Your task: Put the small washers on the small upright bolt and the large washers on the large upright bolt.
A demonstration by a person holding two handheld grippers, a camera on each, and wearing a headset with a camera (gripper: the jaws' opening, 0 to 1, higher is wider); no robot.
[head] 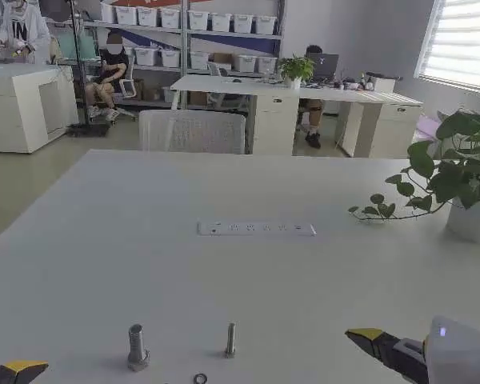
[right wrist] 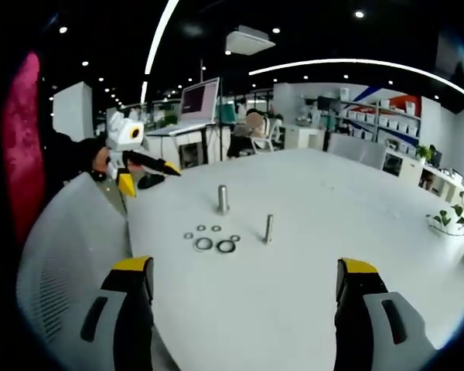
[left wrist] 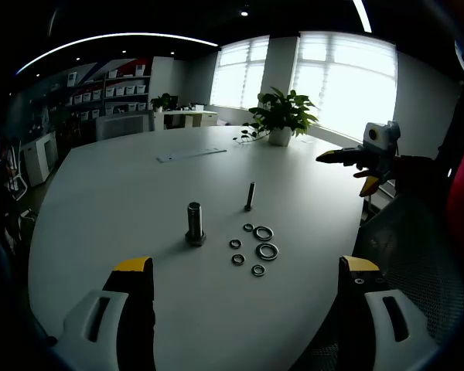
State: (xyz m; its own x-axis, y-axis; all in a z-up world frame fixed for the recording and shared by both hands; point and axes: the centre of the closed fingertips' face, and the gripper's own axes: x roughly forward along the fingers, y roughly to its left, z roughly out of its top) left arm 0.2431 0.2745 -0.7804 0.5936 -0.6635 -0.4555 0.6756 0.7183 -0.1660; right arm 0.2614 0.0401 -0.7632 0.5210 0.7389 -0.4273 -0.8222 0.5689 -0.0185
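Note:
Two bolts stand upright on the white table (head: 144, 240): a thick large bolt (head: 137, 348) (left wrist: 194, 223) (right wrist: 223, 199) and a thin small bolt (head: 230, 340) (left wrist: 250, 196) (right wrist: 268, 229). Loose washers lie flat near them, two large washers (left wrist: 264, 242) (right wrist: 215, 246) and several small washers (left wrist: 238, 260) (right wrist: 202, 228); one washer (head: 200, 378) sits at the head view's bottom edge. My left gripper (left wrist: 246, 267) (head: 14, 371) is open and holds nothing, back from the washers. My right gripper (right wrist: 244, 267) (head: 380, 346) is open too, off to the right of the bolts above the table.
A socket strip (head: 256, 230) is set into the table's middle. A potted plant (head: 456, 184) stands at the right edge. A mesh chair (head: 192, 132) is at the far side, another mesh chair back (right wrist: 69, 255) near the table's front edge. People sit at desks beyond.

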